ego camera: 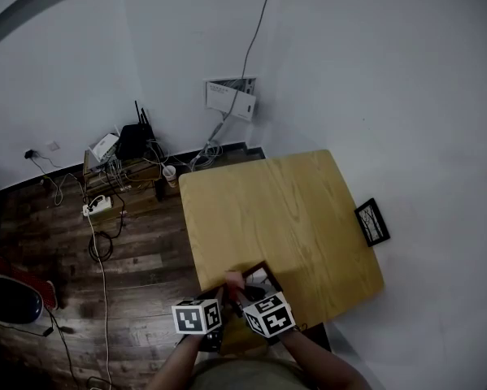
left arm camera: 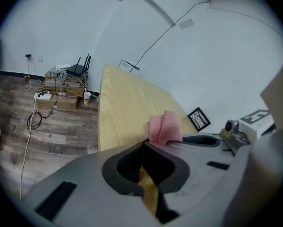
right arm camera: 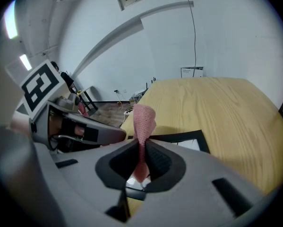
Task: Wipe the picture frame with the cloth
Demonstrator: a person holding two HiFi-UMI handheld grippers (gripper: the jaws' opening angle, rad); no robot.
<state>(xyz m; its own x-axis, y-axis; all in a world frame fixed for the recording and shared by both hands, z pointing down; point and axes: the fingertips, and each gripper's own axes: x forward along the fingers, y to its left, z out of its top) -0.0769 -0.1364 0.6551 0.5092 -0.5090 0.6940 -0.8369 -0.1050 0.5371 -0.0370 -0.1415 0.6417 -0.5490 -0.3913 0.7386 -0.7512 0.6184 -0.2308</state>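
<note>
A dark-edged picture frame [ego camera: 262, 271] [right arm camera: 183, 137] lies at the near edge of the wooden table [ego camera: 276, 210]. My right gripper [ego camera: 248, 293] [right arm camera: 142, 144] is just above it, shut on a pink cloth [right arm camera: 142, 119] [left arm camera: 164, 128] that sticks up past the jaws. My left gripper [ego camera: 227, 292] [left arm camera: 144, 147] is at the frame's left corner with its jaws closed; a thin dark edge, apparently the frame, shows between them. The two grippers are close together, almost touching. The marker cubes hide much of the frame in the head view.
A small black picture frame [ego camera: 371, 222] [left arm camera: 198, 118] stands beyond the table's right edge by the wall. Boxes, a router and cables [ego camera: 121, 149] clutter the wooden floor at the back left. A cup [ego camera: 169, 172] stands near the table's far corner.
</note>
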